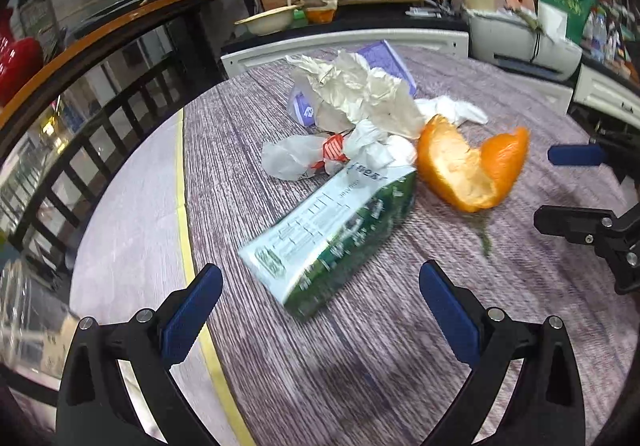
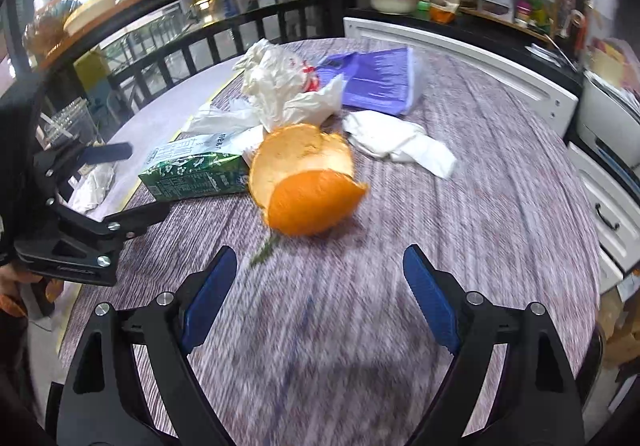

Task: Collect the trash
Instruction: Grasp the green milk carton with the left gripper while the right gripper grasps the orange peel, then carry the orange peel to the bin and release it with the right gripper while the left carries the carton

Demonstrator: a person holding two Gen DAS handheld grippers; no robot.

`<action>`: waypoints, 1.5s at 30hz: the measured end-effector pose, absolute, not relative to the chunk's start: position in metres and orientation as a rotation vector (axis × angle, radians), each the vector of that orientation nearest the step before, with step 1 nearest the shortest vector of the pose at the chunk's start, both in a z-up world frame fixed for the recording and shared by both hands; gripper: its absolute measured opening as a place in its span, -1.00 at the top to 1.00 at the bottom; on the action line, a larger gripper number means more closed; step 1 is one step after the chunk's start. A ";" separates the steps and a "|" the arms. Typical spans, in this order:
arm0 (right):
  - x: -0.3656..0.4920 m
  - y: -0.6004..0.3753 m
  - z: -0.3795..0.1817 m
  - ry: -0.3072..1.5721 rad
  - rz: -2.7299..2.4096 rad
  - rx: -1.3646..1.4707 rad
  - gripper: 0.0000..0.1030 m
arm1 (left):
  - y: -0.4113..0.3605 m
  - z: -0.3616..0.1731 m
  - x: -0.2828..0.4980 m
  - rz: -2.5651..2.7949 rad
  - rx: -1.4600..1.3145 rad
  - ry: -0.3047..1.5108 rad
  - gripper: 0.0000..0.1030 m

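Now we bring both empty, wide-open tongs, left tongs (image 1: 320,298) and right tongs (image 2: 320,286), squarely astride the orange peel (image 2: 306,181) mid-surface.

We note a woven, matt tablecloth (image 2: 460,205), a glossy printed cardboard carton (image 1: 332,230), crumpled paper (image 1: 360,89) and pitted orange peel (image 2: 308,185).

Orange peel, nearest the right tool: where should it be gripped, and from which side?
Probably the raised rim of the orange peel. It lies as an open cup, with its thin curled edge up, so one finger of the open right tool could go inside and one outside. Come from the near side, above; the green carton crowds its left.
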State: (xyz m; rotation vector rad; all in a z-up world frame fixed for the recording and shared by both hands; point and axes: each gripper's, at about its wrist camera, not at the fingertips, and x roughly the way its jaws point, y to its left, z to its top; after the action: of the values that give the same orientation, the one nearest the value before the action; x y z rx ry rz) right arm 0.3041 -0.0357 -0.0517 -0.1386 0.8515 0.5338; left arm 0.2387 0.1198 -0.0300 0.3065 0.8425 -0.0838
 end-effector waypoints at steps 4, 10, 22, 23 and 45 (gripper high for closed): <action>0.320 -0.020 -0.058 0.866 0.523 -0.167 -0.64 | 0.117 -0.036 0.255 -0.110 0.373 0.863 -0.89; 0.344 0.001 -0.068 0.900 0.551 -0.173 -0.64 | 0.104 -0.052 0.270 -0.166 0.439 0.910 -0.89; 0.343 -0.001 -0.070 0.900 0.555 -0.188 -0.08 | 0.105 -0.053 0.258 -0.185 0.330 0.903 -0.04; 0.341 -0.004 -0.069 0.901 0.558 -0.181 -0.05 | 0.106 -0.052 0.257 -0.186 0.309 0.899 -0.03; 0.264 -0.080 -0.043 0.834 0.565 -0.090 0.01 | 0.087 -0.025 0.182 -0.227 0.036 0.719 0.03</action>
State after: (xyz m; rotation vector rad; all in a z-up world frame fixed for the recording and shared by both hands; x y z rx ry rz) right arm 0.2641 -0.0799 -0.0426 -0.0903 0.8344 0.5651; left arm 0.1817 0.0868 -0.0255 0.0363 0.7185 -0.2266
